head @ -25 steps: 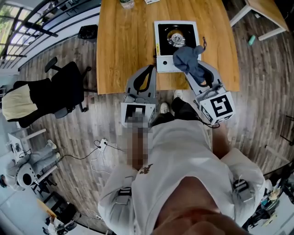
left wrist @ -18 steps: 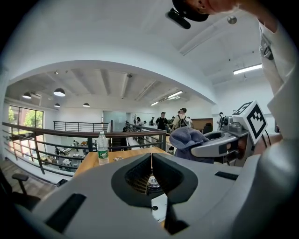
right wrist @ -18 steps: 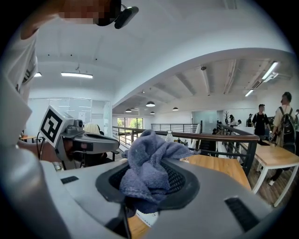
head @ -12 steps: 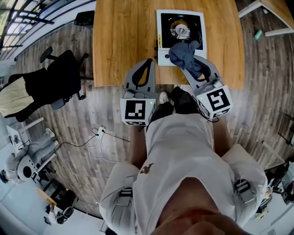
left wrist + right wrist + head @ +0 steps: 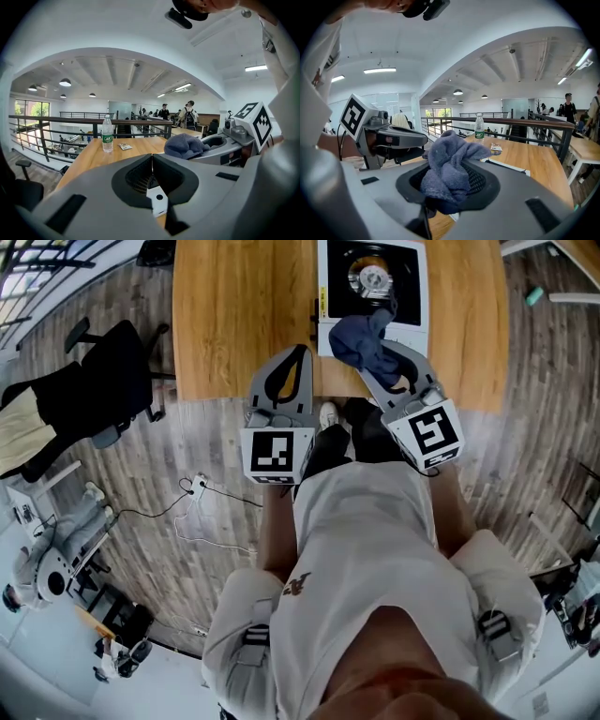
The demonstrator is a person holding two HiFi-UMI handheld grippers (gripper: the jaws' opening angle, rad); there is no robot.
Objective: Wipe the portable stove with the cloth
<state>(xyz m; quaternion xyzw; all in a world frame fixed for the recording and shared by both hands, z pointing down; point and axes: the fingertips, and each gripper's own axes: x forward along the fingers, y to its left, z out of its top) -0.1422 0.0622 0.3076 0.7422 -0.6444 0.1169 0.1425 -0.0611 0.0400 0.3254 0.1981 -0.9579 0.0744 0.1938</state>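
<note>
Two grippers at table edge, left gripper pinched together on nothing, right gripper clamping bunched blue cloth at stove front.

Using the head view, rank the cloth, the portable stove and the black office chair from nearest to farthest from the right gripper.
1. cloth: clamped in the right gripper, over the stove's near edge.
2. portable stove: on the table, just beyond the jaws.
3. black office chair: on the floor, far to the left.
</note>
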